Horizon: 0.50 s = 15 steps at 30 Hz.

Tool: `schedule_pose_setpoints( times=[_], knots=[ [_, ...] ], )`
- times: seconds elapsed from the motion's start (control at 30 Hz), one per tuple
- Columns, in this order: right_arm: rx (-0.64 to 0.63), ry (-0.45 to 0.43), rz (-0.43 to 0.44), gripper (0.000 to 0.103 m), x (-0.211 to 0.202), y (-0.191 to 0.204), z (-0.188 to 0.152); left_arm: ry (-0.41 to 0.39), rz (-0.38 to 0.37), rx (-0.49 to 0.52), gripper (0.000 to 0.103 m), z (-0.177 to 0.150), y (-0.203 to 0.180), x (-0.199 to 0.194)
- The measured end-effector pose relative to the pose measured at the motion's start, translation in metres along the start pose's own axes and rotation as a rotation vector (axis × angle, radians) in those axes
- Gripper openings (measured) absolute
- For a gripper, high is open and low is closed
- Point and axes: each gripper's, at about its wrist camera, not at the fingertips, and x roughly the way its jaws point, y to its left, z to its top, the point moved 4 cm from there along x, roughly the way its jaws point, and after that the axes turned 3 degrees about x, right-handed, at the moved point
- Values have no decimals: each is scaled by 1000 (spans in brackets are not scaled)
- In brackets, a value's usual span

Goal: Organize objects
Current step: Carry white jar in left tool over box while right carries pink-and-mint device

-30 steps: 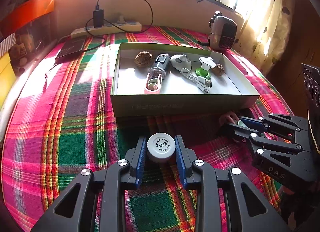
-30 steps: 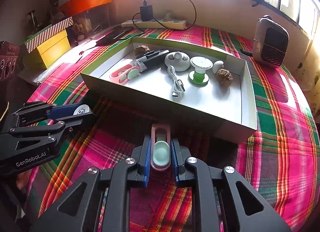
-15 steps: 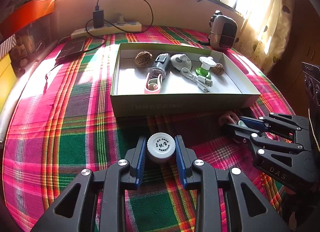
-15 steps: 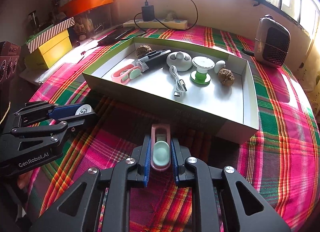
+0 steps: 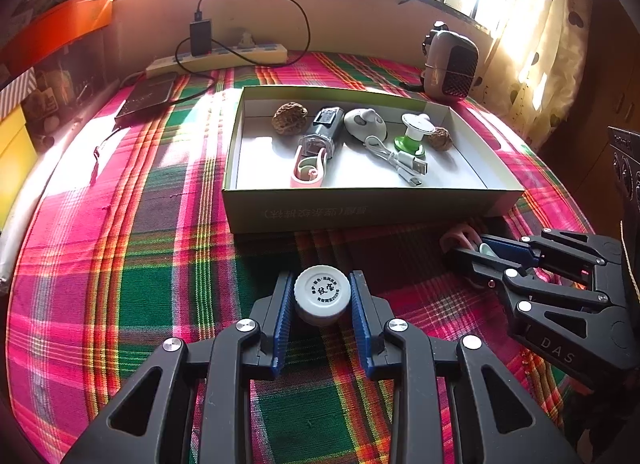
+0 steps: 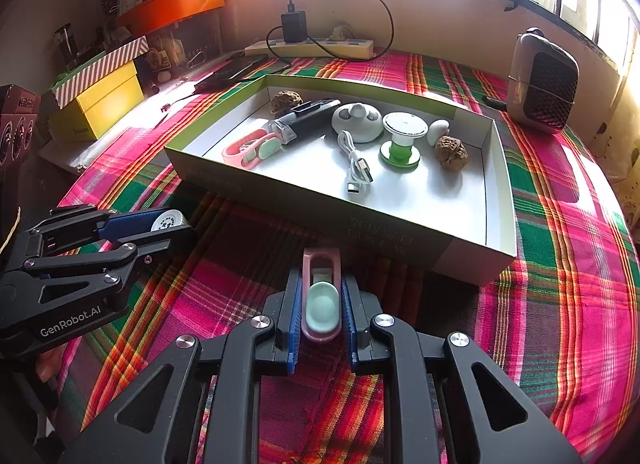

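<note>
My left gripper (image 5: 322,300) is shut on a small white bottle with a printed round cap (image 5: 322,291), held over the plaid cloth in front of the box. My right gripper (image 6: 321,304) is shut on a pink clip with a mint-green pad (image 6: 321,296). The open white box (image 5: 372,208) lies ahead; it holds two walnuts, a dark trimmer, a second pink clip (image 5: 307,172), a white earbud case, a green-and-white spool and a USB cable (image 6: 356,168). In the left wrist view the right gripper (image 5: 476,250) shows at right; in the right wrist view the left gripper (image 6: 168,224) shows at left.
A plaid cloth (image 5: 120,264) covers the table. A small heater (image 6: 544,84) stands at the back right. A power strip with charger (image 5: 216,56) and a dark tablet (image 5: 148,98) lie at the back. Yellow and striped boxes (image 6: 100,92) stand at the left.
Both grippers have lifted slightly with their objects and drawn a little back; the box looks slightly farther in the right wrist view. Nothing was released.
</note>
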Motion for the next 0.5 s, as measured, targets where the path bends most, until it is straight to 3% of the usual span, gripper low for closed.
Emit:
schedule_pose_setpoints(
  times=[0.5],
  knots=[
    [30, -6, 20, 18, -4, -2, -2, 7, 11, -6, 25, -3, 5, -6]
  ],
)
